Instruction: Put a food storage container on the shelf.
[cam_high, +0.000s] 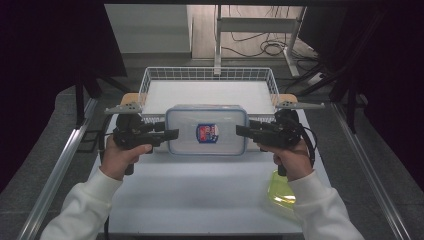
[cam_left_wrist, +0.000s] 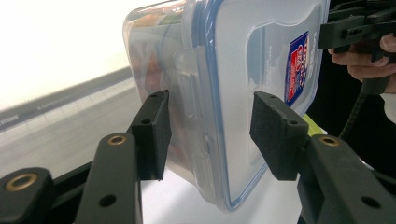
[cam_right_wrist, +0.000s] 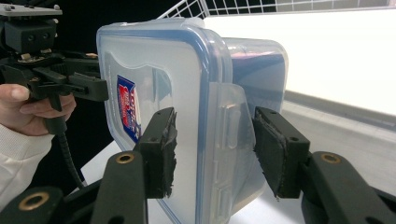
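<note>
A clear plastic container (cam_high: 206, 131) with a blue-sealed lid and a red-and-blue label hangs above the white table, held level by its two short ends. My left gripper (cam_high: 172, 134) is shut on the left end; in the left gripper view its pads (cam_left_wrist: 155, 135) press on the container (cam_left_wrist: 233, 93), one on the lid and one on the base, either side of the latch. My right gripper (cam_high: 241, 131) is shut on the opposite end, its pads (cam_right_wrist: 161, 151) clamping the container (cam_right_wrist: 187, 93) around that latch. Something reddish shows dimly inside.
A white wire basket (cam_high: 207, 74) stands just behind the container at the table's far edge. A yellow-green translucent thing (cam_high: 281, 192) lies under the right forearm. The white table (cam_high: 200, 200) stretches toward me. Dark floor, a desk frame and cables lie beyond.
</note>
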